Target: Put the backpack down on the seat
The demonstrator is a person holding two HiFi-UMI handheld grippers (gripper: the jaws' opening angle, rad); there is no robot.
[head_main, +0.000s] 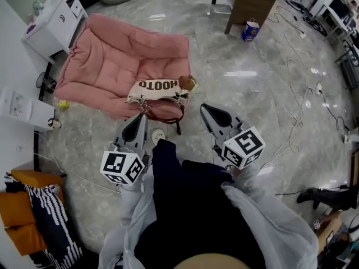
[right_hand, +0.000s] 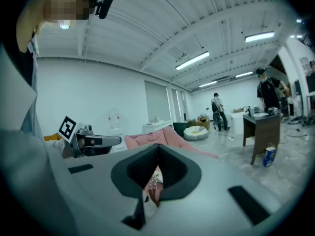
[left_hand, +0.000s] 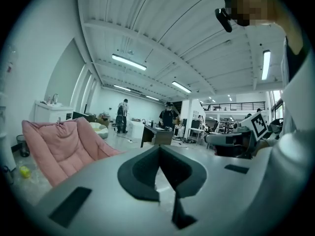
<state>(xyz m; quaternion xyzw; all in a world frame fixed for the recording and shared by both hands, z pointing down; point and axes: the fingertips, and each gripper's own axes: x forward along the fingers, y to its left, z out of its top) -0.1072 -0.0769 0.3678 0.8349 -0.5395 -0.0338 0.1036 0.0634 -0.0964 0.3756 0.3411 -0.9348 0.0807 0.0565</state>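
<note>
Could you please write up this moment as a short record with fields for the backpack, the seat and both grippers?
backpack: cream, brown straps, resting on the seat's front edge
seat: pink padded floor chair
left gripper: shut, empty, beside the straps; contact unclear
right gripper: shut, empty, apart from the backpack
task state: backpack appears set down

I saw a padded pink seat (head_main: 112,60) and a cream canvas backpack (head_main: 159,88) with dark lettering and maroon straps. The polished floor (head_main: 252,88) was mottled grey.
</note>
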